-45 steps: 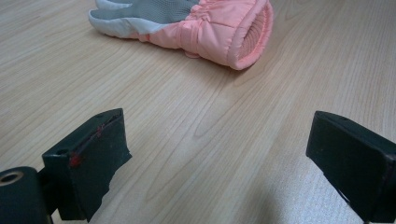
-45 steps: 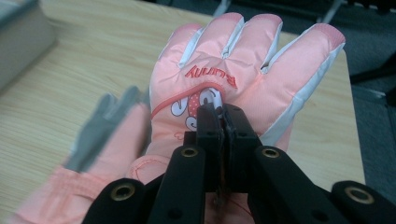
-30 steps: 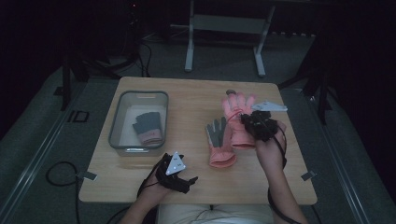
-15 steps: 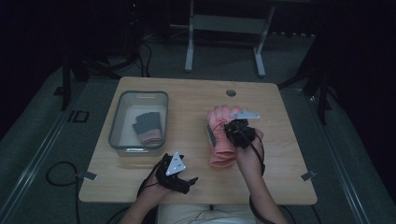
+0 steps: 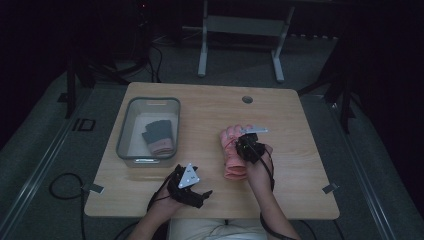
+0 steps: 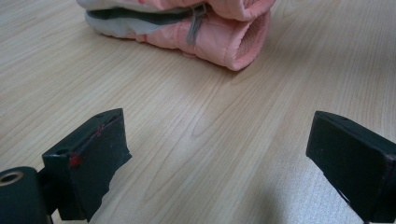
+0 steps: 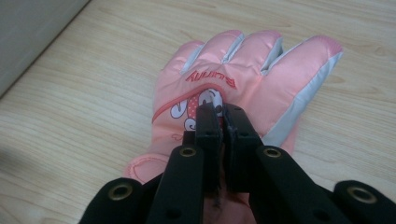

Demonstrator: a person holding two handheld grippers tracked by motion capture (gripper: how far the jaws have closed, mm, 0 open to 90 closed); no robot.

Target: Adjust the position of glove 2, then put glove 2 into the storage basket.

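- Pink glove (image 7: 243, 79): padded, grey side panels, red lettering and a cartoon print on the back; lying flat on the table (image 5: 300, 120), right of centre, fingers toward 12 o'clock in the high view.
- Right gripper (image 7: 219, 112): jaws nearly together, pinching a fold of fabric on the back of the pink glove.
- Left gripper (image 5: 192, 187): jaws wide apart, nothing between them; resting near the table's 6 o'clock edge.
- Grey bin (image 5: 125, 135): at 9 o'clock from the pink glove, well apart; dark glove (image 5: 159, 136) with pink cuff inside.
- Open room: bare wood at 12 and 3 o'clock of the pink glove; bare strip between it and the bin.
- Left gripper view: open cuff end, grey strap, layered grey and pink material.
- Right gripper view: print and lettering, too small to read from the high view.
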